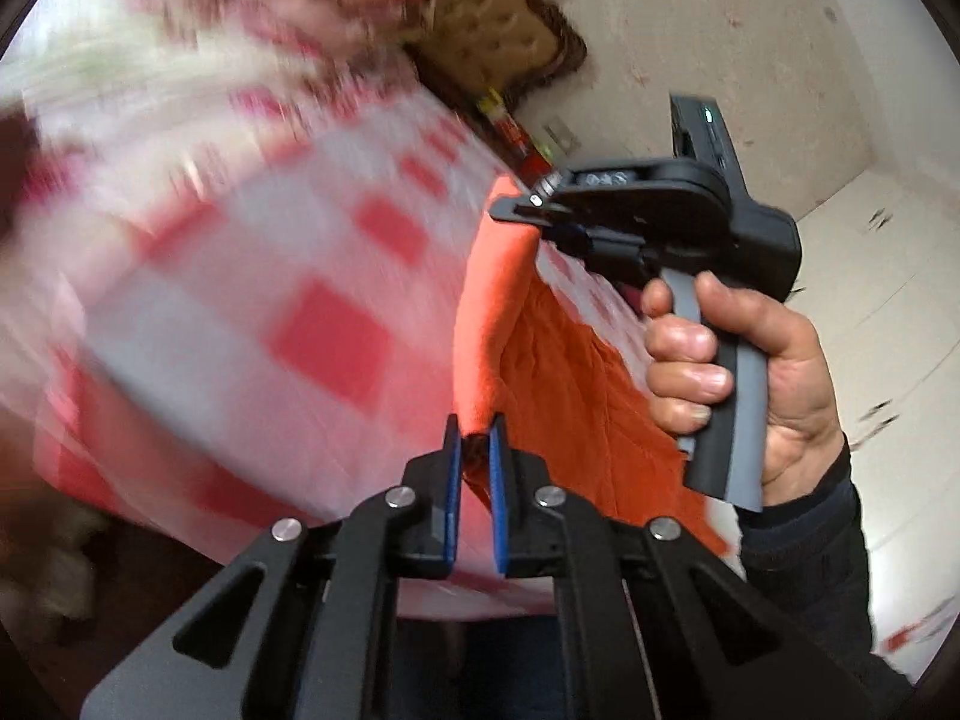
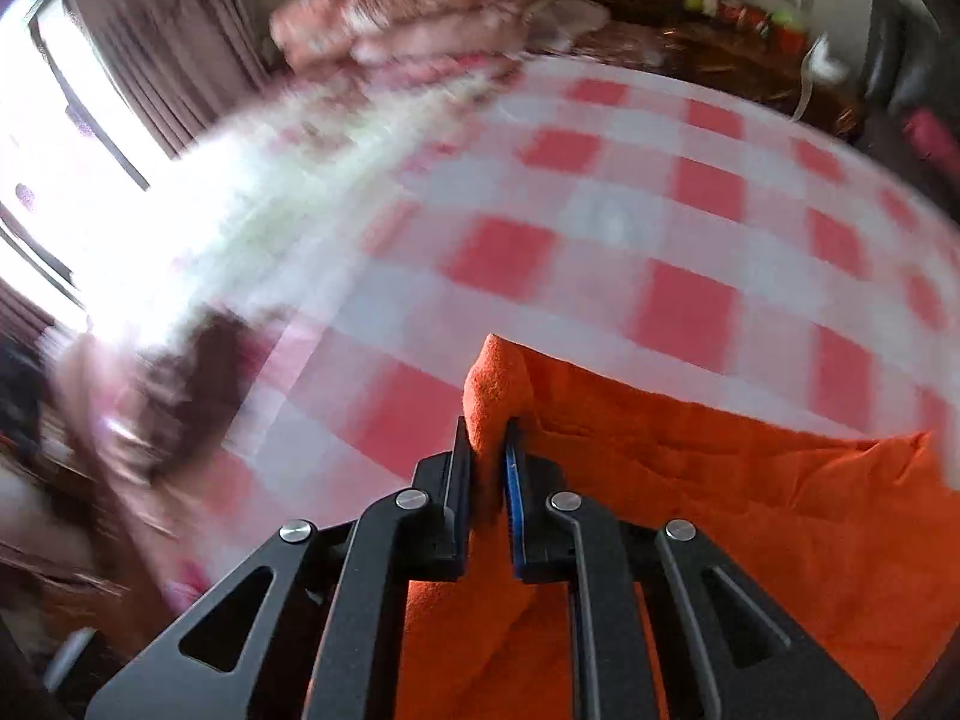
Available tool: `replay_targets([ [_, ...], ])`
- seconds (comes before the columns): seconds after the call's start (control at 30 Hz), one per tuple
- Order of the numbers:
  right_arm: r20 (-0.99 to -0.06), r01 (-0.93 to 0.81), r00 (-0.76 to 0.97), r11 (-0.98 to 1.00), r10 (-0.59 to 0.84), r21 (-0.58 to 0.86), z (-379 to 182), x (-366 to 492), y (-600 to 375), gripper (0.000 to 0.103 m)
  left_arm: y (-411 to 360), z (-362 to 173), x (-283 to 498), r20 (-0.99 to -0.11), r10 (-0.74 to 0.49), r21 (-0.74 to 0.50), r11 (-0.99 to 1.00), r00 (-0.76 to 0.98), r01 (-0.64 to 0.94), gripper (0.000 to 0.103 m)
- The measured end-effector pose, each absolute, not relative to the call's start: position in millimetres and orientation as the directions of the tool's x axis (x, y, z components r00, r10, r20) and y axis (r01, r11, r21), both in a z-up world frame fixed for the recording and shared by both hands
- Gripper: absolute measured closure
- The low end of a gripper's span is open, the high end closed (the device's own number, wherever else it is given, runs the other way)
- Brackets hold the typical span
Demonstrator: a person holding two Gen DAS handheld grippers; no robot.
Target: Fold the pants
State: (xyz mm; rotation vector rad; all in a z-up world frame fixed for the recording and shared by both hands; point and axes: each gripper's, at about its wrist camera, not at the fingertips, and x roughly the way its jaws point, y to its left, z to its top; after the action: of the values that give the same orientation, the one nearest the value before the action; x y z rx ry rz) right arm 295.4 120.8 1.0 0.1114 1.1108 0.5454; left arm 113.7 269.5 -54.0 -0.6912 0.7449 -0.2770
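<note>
Orange pants [image 1: 564,372] hang in a band between my two grippers over a bed with a red-and-white checked sheet [image 1: 270,276]. My left gripper [image 1: 474,429] is shut on the near corner of the cloth, which stands pinched between its blue pads. My right gripper [image 1: 519,207] clamps the far upper corner, with a hand [image 1: 750,372] around its grey handle. In the right wrist view, the right gripper [image 2: 487,429] is shut on a raised fold of the pants [image 2: 720,510], and the rest of the cloth spreads to the right over the checked sheet [image 2: 600,222].
A stack of pink patterned bedding [image 2: 408,6] lies at the head of the bed, below a brown tufted headboard [image 1: 498,18]. A bright window with curtains [image 2: 72,120] is at the left. Pale floor tiles [image 1: 888,276] run along the bed's right side.
</note>
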Motion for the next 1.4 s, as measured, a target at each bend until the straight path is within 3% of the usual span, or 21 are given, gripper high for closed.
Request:
replay_targets([
  [0.17, -0.642, -0.345, 0.277, 0.698, 0.715, 0.627, 40, 306, 63, 0.093, 232, 39, 110, -0.560, -0.291, -0.370, 0.926, 0.776, 0.081, 0.095],
  [0.37, -0.468, -0.303, 0.334, 0.563, 0.818, 0.769, 76, 292, -106, 0.093, 59, 99, 92, -0.492, -0.282, 0.009, 0.944, 0.824, 0.329, 0.095],
  [0.5, -0.468, -0.225, 0.403, 0.581, 0.787, 0.782, 55, 267, -227, 0.093, -77, 65, 63, -0.465, -0.317, 0.226, 0.860, 0.826, 0.458, 0.095],
  [0.67, -0.509, -0.108, 0.429, 0.602, 0.746, 0.791, -12, 255, -321, 0.093, -191, -26, 53, -0.450, -0.304, 0.425, 0.754, 0.839, 0.501, 0.095],
  [0.7, -0.529, -0.080, 0.429, 0.615, 0.732, 0.785, -25, 257, -329, 0.092, -204, -40, 54, -0.456, -0.295, 0.452, 0.736, 0.839, 0.504, 0.095],
  [0.77, -0.562, -0.065, 0.430, 0.645, 0.706, 0.761, -37, 256, -333, 0.082, -217, -62, 55, -0.471, -0.282, 0.481, 0.713, 0.836, 0.511, 0.095],
  [0.83, -0.588, -0.081, 0.437, 0.681, 0.680, 0.728, -39, 250, -329, 0.080, -217, -73, 51, -0.428, -0.273, 0.525, 0.701, 0.862, 0.483, 0.086],
  [0.87, -0.596, -0.099, 0.444, 0.697, 0.669, 0.710, -37, 244, -327, 0.079, -211, -73, 46, -0.396, -0.277, 0.531, 0.709, 0.875, 0.464, 0.074],
  [0.9, -0.604, -0.112, 0.454, 0.714, 0.656, 0.691, -34, 238, -325, 0.073, -205, -72, 41, -0.354, -0.276, 0.539, 0.721, 0.894, 0.436, 0.055],
  [0.97, -0.600, -0.132, 0.468, 0.723, 0.649, 0.678, -33, 224, -331, 0.050, -197, -75, 25, -0.273, -0.276, 0.575, 0.721, 0.921, 0.387, 0.047],
  [1.0, -0.591, -0.150, 0.479, 0.724, 0.649, 0.674, -30, 218, -329, 0.032, -197, -79, 19, -0.256, -0.279, 0.598, 0.707, 0.926, 0.378, 0.047],
  [1.23, -0.667, -0.183, 0.506, 0.824, 0.547, 0.537, -23, 206, -312, 0.031, -206, -80, 30, -0.279, -0.271, 0.580, 0.716, 0.921, 0.387, 0.048],
  [1.3, -0.684, -0.183, 0.514, 0.845, 0.518, 0.503, -25, 202, -313, 0.033, -211, -82, 39, -0.288, -0.256, 0.581, 0.719, 0.923, 0.381, 0.052],
  [1.4, -0.697, -0.200, 0.517, 0.861, 0.497, 0.467, -26, 196, -306, 0.043, -214, -87, 56, -0.335, -0.206, 0.564, 0.737, 0.919, 0.371, 0.070],
])
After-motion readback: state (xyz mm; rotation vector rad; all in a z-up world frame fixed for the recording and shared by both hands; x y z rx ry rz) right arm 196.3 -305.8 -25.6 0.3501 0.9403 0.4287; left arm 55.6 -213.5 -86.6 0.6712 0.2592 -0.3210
